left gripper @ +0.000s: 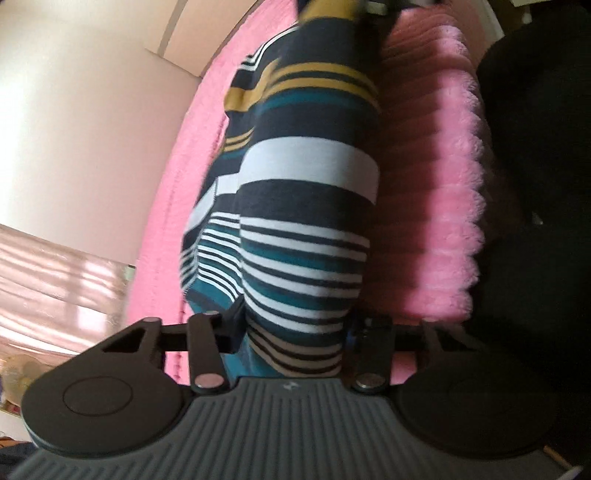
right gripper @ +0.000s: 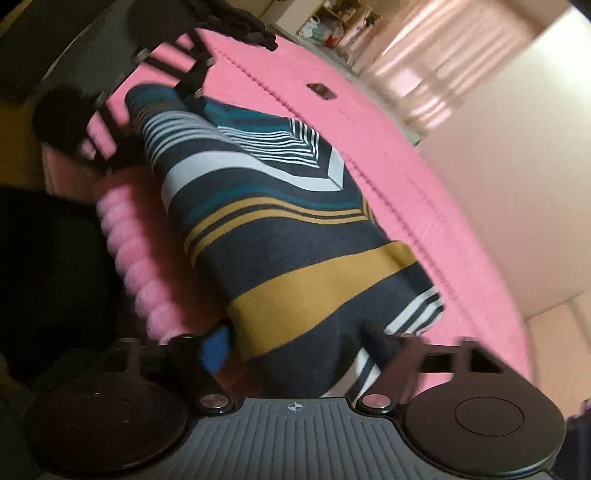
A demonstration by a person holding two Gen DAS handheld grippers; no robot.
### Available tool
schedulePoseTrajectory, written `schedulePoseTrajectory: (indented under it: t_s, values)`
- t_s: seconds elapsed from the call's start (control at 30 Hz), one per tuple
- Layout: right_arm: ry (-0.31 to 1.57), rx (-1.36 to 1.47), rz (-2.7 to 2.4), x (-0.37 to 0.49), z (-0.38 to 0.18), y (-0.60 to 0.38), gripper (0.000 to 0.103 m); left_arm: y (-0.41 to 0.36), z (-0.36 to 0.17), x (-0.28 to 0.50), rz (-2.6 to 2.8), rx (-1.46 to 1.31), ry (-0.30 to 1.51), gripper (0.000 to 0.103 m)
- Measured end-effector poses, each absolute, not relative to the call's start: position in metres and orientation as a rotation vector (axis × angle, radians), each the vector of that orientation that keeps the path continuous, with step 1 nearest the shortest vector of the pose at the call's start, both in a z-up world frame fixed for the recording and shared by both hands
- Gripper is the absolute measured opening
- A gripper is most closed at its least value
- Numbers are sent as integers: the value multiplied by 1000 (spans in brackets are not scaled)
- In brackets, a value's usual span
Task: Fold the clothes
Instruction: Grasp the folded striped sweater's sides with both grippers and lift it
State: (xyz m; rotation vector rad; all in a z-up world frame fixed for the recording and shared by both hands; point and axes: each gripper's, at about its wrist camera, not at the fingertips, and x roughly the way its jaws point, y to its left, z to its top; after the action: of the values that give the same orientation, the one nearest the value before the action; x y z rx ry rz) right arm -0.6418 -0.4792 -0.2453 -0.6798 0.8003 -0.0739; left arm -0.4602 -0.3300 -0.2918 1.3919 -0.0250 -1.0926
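Note:
A folded garment (left gripper: 306, 184) striped in navy, white, teal and mustard lies lengthwise on a fluffy pink blanket (left gripper: 424, 184). In the left wrist view my left gripper (left gripper: 299, 325) has the garment's thin-striped end bunched between its fingers, and the cloth touches both. The right wrist view shows the same garment (right gripper: 288, 229) from its mustard-striped end. My right gripper (right gripper: 295, 343) stands wide there, with that end lying between its fingers. My left gripper (right gripper: 155, 110) appears at the far end, top left.
The blanket's scalloped edge (right gripper: 125, 258) runs beside the garment, with dark space beyond it (left gripper: 535, 166). A dark heap of cloth (right gripper: 251, 29) and a small dark object (right gripper: 321, 90) lie on the blanket (right gripper: 406, 166). A pale wall (left gripper: 92, 129) and curtained window (left gripper: 55, 277) are behind.

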Motion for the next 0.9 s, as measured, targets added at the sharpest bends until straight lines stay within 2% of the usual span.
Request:
schedulePoseTrajectory:
  t_s: [0.33, 0.43, 0.53, 0.8, 0.9]
  values:
    - [747, -954, -102, -624, -290, -461, 83, -335, -280, -447, -1139, 1299, 84, 38]
    - [763, -956, -111, -619, -299, -460, 85, -341, -284, -453, -1129, 1305, 77, 39]
    - [775, -918, -152, -614, -298, -468, 94, -336, -287, -456, -1104, 1308, 67, 44]
    - [738, -946, -120, -619, -299, -475, 94, -334, -296, -460, -1056, 1328, 0, 51]
    - [725, -926, -121, -620, -298, -477, 94, -334, -298, -461, -1051, 1338, -20, 51]
